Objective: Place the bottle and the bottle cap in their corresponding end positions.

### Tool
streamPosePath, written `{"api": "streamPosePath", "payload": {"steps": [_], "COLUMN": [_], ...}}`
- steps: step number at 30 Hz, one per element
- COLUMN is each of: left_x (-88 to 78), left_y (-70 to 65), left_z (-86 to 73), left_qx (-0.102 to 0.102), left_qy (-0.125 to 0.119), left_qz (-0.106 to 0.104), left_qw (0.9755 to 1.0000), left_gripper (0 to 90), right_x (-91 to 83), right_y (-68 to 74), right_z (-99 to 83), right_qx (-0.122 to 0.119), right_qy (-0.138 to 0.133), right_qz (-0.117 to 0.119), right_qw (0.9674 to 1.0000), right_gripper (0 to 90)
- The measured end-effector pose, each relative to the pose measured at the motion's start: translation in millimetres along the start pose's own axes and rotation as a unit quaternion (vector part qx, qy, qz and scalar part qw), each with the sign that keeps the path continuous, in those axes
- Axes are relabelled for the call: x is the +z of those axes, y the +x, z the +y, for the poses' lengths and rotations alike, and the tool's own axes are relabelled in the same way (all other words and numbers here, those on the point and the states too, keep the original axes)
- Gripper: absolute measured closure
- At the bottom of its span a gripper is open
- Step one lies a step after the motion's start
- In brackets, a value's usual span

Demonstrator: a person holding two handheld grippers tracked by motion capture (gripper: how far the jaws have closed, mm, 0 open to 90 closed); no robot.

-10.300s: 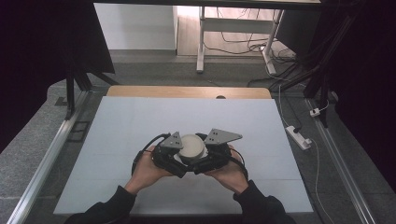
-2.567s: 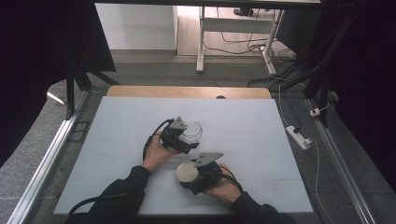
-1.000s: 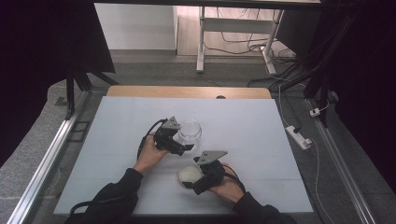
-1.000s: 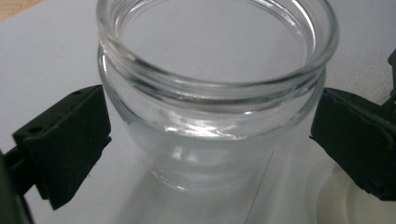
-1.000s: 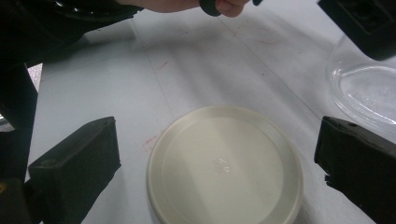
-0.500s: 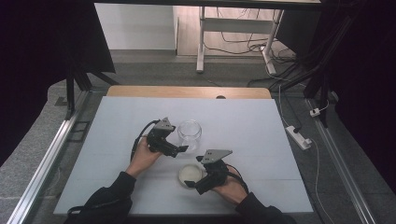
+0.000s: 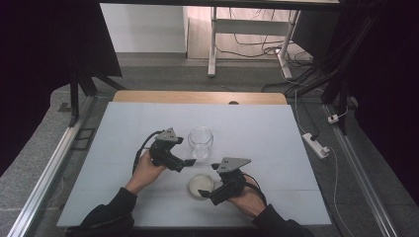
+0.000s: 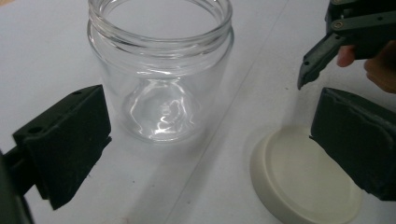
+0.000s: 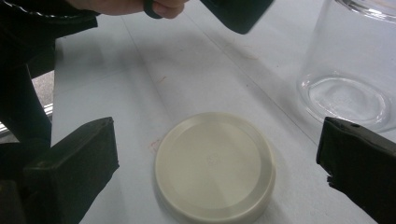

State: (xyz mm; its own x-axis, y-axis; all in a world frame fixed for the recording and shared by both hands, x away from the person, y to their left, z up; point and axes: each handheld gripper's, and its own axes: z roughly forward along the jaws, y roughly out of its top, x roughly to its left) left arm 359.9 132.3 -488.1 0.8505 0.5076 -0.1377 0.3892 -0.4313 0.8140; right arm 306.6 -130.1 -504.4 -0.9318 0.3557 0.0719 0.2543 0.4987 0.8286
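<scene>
- Glass jar (image 7: 200, 142): 1 clear, round, empty jar with a threaded neck, standing upright and open-mouthed on the white table surface (image 7: 257, 128), near the table's middle.
- Lid (image 7: 200, 185): 1 cream-coloured round lid, off the jar, lying flat on the same surface; it has a shallow raised rim around a smooth disc. It sits nearer the person than the jar, close to it but not touching.

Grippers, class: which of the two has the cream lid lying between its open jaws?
The right gripper: the cream lid lies flat between its open jaws. The left gripper faces the glass jar instead.
</scene>
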Motion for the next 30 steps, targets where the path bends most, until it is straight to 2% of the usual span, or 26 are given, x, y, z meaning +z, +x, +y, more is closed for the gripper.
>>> {"api": "streamPosePath", "payload": {"steps": [10, 15, 22, 30], "left_x": [-14.6, -21.5, -32.3, -46.5], "left_y": [-13.0, -20.8, -27.4, -38.5], "left_z": [-8.2, -12.9, -19.1, -27.9], "left_qx": [0.007, 0.019, 0.005, 0.001], "left_qy": [-0.008, -0.010, -0.022, -0.025], "left_qz": [-0.005, -0.004, -0.020, -0.016], "left_qw": [0.9999, 0.9998, 0.9996, 0.9996], "left_gripper": [0.0, 0.4, 0.0, 0.0], "right_x": [-9.5, -15.9, -24.6, -38.5], "right_y": [1.9, 1.5, 0.4, -1.3], "right_z": [0.0, -1.5, -4.2, -9.1], "right_qx": [0.001, 0.006, 0.016, 0.029], "right_qy": [-0.002, -0.003, -0.003, -0.013], "right_qz": [-0.008, -0.016, -0.022, -0.039], "right_qw": [1.0000, 0.9999, 0.9996, 0.9987], "right_gripper": [0.0, 0.0, 0.0, 0.0]}}
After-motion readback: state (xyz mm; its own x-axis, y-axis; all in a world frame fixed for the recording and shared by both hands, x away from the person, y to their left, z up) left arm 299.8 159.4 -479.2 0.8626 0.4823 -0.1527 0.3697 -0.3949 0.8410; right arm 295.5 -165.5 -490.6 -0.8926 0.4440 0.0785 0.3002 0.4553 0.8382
